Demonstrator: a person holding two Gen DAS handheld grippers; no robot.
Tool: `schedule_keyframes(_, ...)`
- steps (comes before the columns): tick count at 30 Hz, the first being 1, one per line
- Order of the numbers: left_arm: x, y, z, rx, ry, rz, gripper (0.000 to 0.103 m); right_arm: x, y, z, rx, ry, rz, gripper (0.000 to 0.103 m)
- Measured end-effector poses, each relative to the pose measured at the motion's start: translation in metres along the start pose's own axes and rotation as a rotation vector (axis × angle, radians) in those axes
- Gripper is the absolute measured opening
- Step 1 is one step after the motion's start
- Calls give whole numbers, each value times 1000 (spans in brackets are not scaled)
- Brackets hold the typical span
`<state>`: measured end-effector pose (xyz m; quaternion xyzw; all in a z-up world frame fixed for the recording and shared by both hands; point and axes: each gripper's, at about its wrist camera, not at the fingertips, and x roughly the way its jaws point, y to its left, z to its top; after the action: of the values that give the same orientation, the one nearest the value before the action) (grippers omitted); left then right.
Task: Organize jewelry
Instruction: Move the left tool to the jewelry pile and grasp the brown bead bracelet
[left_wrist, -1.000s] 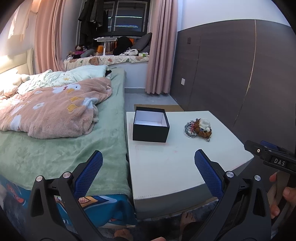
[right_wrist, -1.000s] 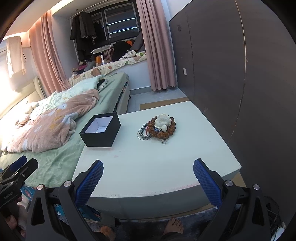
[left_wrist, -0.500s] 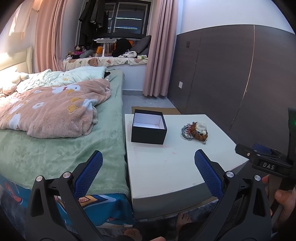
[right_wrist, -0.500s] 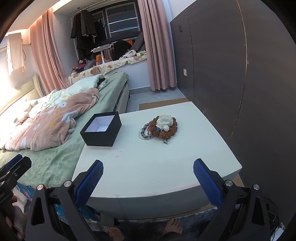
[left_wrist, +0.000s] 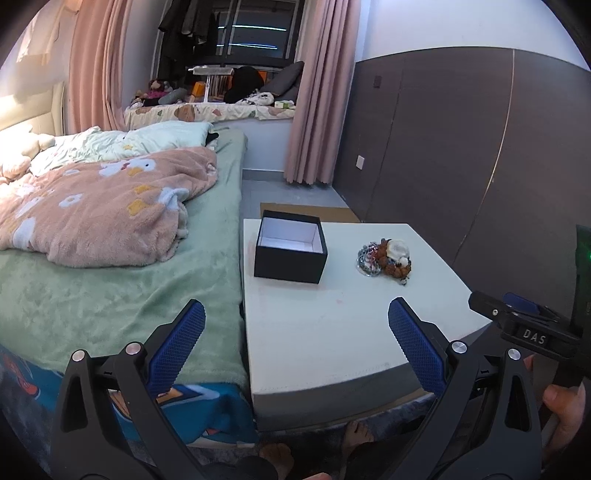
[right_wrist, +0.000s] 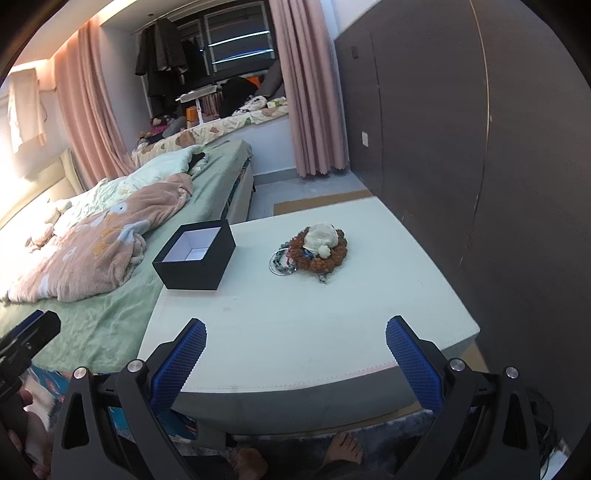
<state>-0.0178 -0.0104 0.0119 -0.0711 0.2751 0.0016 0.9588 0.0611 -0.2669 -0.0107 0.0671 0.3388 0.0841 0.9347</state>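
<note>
Both tongs are wide open and hold nothing, back at the near edge of the white worktop. The right tongs face the jewelry pile almost straight ahead, so they look nearer. For the left tongs it lies ahead-right; the open black box sits left of it

You face a white counter standing beside a bed spread with a green sheet and a rumpled pink blanket. Pink curtains frame a dark window above a cluttered window seat. A dark panelled wall runs along your right, and the floor is grey.
</note>
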Motion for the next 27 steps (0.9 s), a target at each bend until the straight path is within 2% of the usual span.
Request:
schedule_keyframes(5, 14, -15, 18, 25, 23, -37, 99, 7, -23, 13, 81, 19, 60, 96)
schedule_keyframes(8, 27, -23, 33, 15, 31, -73, 99, 14, -34, 25, 104, 30, 51, 96)
schedule_keyframes(14, 55, -45, 60, 23, 42, -130, 99, 34, -61, 61, 173, 43, 101, 95)
schedule_keyframes(19, 86, -62, 82, 29, 66, -174, 99, 63, -78, 95, 224, 73, 154, 88)
schedule_keyframes(21, 101, -70, 91, 38, 81, -195, 99, 80, -79, 109, 232, 110, 175, 81)
schedule_keyframes(25, 131, -77, 108, 13, 121, -230, 98, 116, -81, 133, 250, 177, 210, 80)
schedule_keyframes(27, 150, -79, 116, -19, 154, -238, 91, 134, -81, 142, 253, 209, 209, 79)
